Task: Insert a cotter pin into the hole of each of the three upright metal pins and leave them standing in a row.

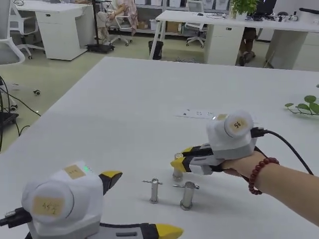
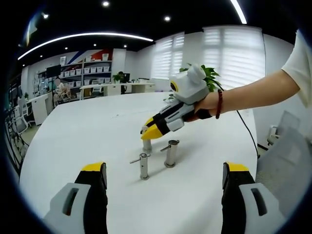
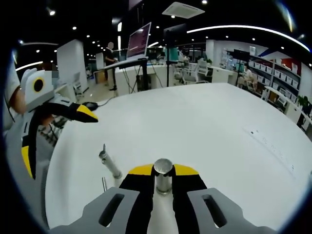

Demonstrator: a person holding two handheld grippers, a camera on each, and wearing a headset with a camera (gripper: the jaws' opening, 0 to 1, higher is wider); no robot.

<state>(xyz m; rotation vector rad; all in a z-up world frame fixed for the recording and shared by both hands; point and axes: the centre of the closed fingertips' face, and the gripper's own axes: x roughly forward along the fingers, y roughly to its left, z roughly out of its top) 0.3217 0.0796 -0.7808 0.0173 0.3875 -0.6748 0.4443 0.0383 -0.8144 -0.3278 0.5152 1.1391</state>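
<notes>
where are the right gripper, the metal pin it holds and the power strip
right gripper (image 1: 177, 163), head view, between its yellow fingertips
held metal pin (image 3: 163, 178), right gripper view, its shaft
power strip (image 1: 197, 114), head view, its top face

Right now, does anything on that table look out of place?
Nothing has toppled. The third pin, gripped by the right tool, stands off the line of the other two pins: a triangle, not a row.
</notes>
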